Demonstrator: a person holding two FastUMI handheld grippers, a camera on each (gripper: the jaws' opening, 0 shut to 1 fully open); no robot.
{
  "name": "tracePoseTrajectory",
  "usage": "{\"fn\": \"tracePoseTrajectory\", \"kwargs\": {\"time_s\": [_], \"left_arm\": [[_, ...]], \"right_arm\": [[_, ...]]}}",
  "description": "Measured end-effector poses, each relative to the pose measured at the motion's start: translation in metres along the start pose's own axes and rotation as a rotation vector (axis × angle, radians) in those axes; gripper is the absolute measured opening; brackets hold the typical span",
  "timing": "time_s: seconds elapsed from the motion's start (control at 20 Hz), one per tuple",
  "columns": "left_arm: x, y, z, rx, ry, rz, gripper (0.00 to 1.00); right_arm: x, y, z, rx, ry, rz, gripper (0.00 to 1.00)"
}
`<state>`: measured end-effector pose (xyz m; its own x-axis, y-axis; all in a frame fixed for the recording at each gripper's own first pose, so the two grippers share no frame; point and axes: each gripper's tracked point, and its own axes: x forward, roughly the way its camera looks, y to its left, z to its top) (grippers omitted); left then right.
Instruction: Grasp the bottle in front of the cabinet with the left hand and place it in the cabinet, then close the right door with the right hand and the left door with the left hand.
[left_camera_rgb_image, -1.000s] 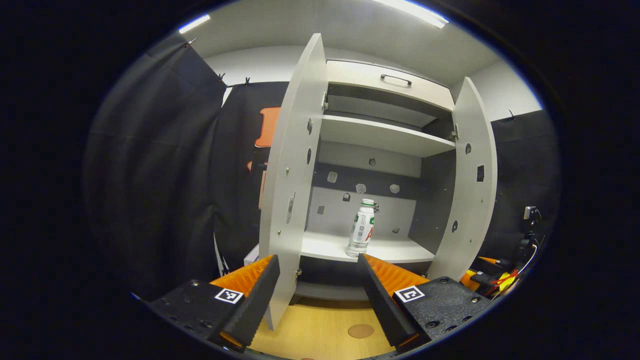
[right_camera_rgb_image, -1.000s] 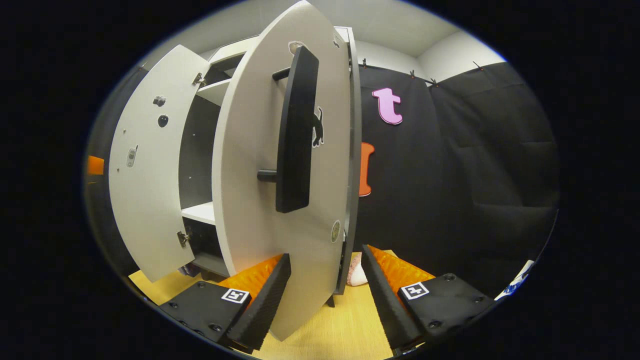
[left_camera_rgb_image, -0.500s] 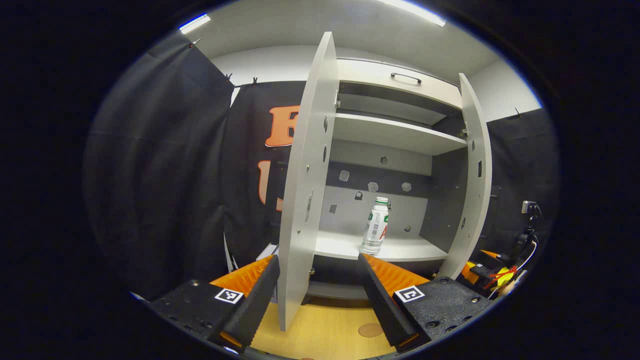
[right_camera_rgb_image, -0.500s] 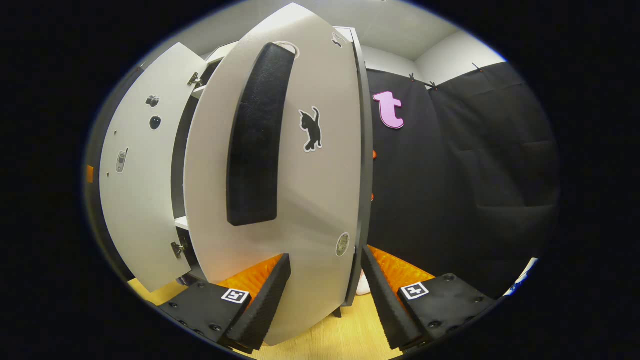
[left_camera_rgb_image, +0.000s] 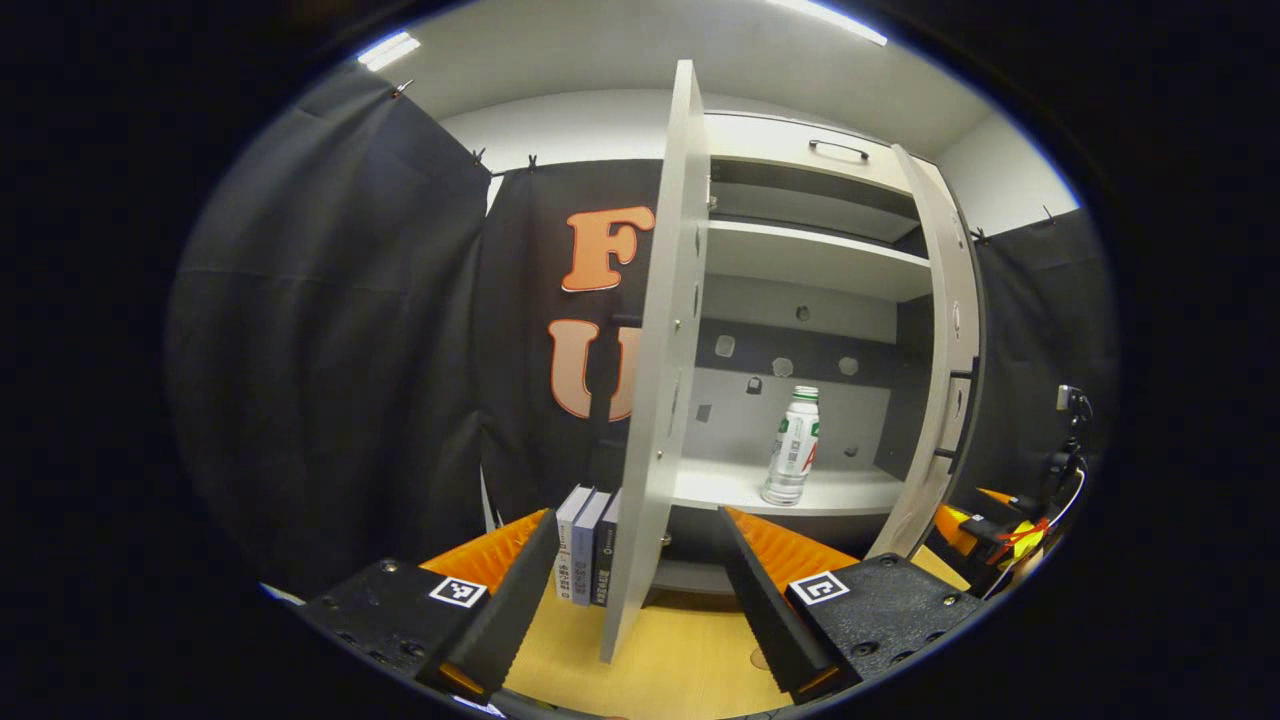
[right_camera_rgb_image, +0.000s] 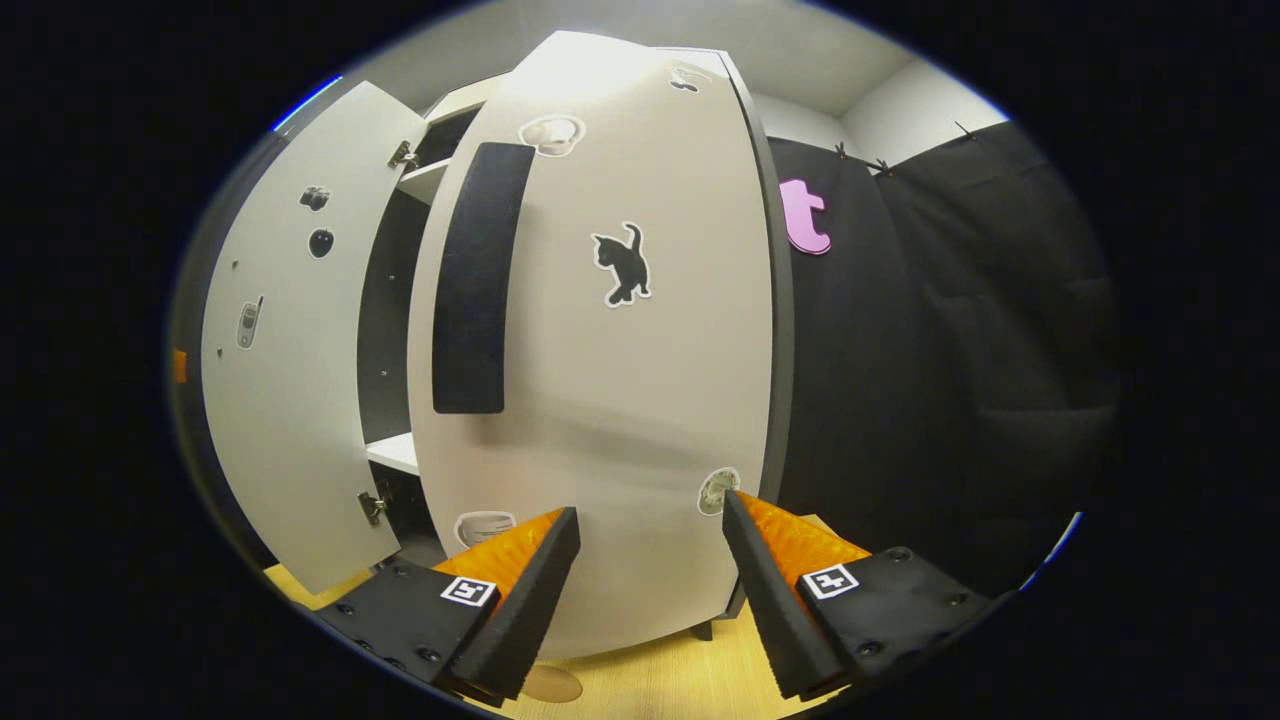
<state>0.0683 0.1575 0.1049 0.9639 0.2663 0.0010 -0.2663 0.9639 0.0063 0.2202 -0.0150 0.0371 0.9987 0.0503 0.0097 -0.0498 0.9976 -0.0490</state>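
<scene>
In the left gripper view, a white bottle (left_camera_rgb_image: 793, 447) with a green cap stands upright on the lower shelf (left_camera_rgb_image: 720, 487) of the open cabinet. The left door (left_camera_rgb_image: 655, 380) shows nearly edge-on right ahead of my left gripper (left_camera_rgb_image: 635, 515), which is open and holds nothing. The right door (left_camera_rgb_image: 945, 360) stands partly swung in. In the right gripper view, the right door's outer face (right_camera_rgb_image: 620, 400) with its black handle (right_camera_rgb_image: 475, 280) is close ahead. My right gripper (right_camera_rgb_image: 648, 515) is open at the door's lower part. The left door's inner side (right_camera_rgb_image: 290, 350) shows beyond.
Several books (left_camera_rgb_image: 588, 545) stand upright left of the cabinet on the wooden table (left_camera_rgb_image: 690, 665). An orange and black device with red cable (left_camera_rgb_image: 1000, 525) sits at the far right. An upper shelf (left_camera_rgb_image: 810, 260) and a drawer with a handle (left_camera_rgb_image: 838, 150) top the cabinet.
The right door has swung further toward shut, its face now broad before my right gripper. My left gripper has shifted left; the left door now looks edge-on and the books have come into view.
</scene>
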Motion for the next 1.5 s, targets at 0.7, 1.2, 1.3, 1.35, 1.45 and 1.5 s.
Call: {"fn": "tracePoseTrajectory", "kwargs": {"time_s": [0.7, 1.2, 1.3, 1.35, 1.45, 1.5], "left_arm": [[0.028, 0.079, -0.037, 0.027, 0.02, 0.134, 0.95], [0.068, 0.091, -0.061, 0.021, 0.023, 0.129, 0.95], [0.071, 0.087, -0.063, 0.027, 0.025, 0.127, 0.95], [0.073, 0.086, -0.065, 0.035, 0.028, 0.133, 0.95], [0.078, 0.082, -0.066, 0.046, 0.032, 0.137, 0.95], [0.081, 0.077, -0.066, 0.048, 0.031, 0.13, 0.94]], "right_arm": [[-0.031, -0.011, 0.005, -0.049, 0.002, -0.006, 0.95], [-0.052, -0.012, 0.008, -0.064, 0.011, 0.012, 0.95], [-0.056, -0.013, 0.009, -0.072, 0.007, 0.013, 0.95], [-0.058, -0.014, 0.01, -0.075, 0.006, 0.014, 0.96], [-0.061, -0.013, 0.01, -0.073, 0.007, 0.018, 0.95], [-0.063, -0.013, 0.01, -0.072, 0.007, 0.019, 0.95]]}}
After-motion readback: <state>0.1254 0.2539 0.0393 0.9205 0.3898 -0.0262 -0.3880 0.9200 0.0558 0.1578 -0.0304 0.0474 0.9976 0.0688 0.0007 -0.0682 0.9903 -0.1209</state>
